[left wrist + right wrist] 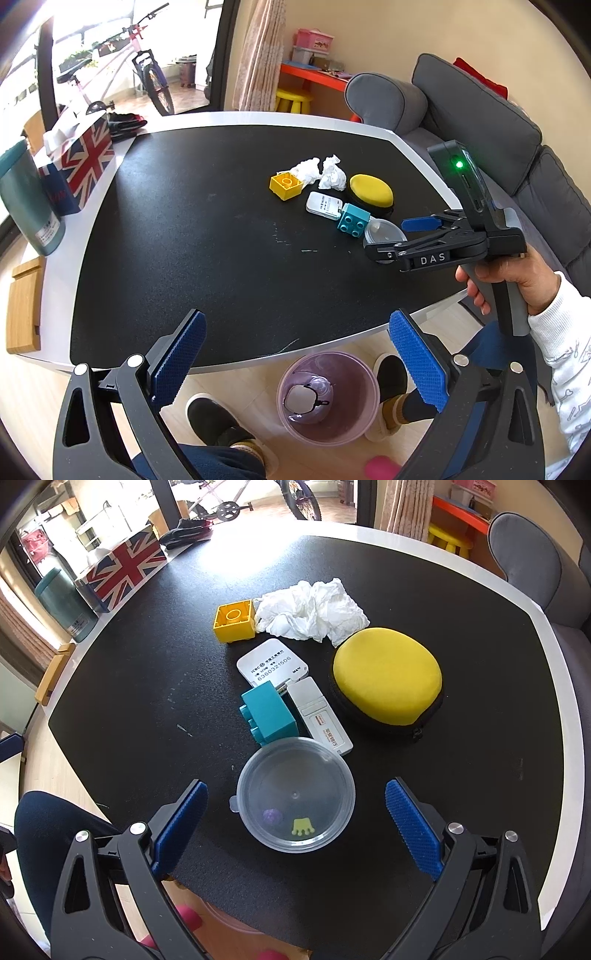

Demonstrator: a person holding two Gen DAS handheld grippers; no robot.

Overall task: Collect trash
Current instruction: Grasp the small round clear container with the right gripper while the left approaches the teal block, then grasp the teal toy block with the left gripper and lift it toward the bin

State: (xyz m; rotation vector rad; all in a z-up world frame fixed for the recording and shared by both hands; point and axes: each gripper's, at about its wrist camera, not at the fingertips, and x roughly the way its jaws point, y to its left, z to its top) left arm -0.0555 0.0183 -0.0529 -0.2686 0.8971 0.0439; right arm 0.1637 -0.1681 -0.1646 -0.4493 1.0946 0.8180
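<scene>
the right gripper (293, 827) stands wide apart around a clear plastic lid (295, 795) near the table (110, 701) edge; it looks light, thin, slippery, so pinch its rim

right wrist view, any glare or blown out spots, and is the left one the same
Right wrist view: the window up top is blown out and glare washes the far table edge; the tissue stays sharp. Left wrist view: the window is overexposed at upper left, the table rim bends with fisheye.
</scene>
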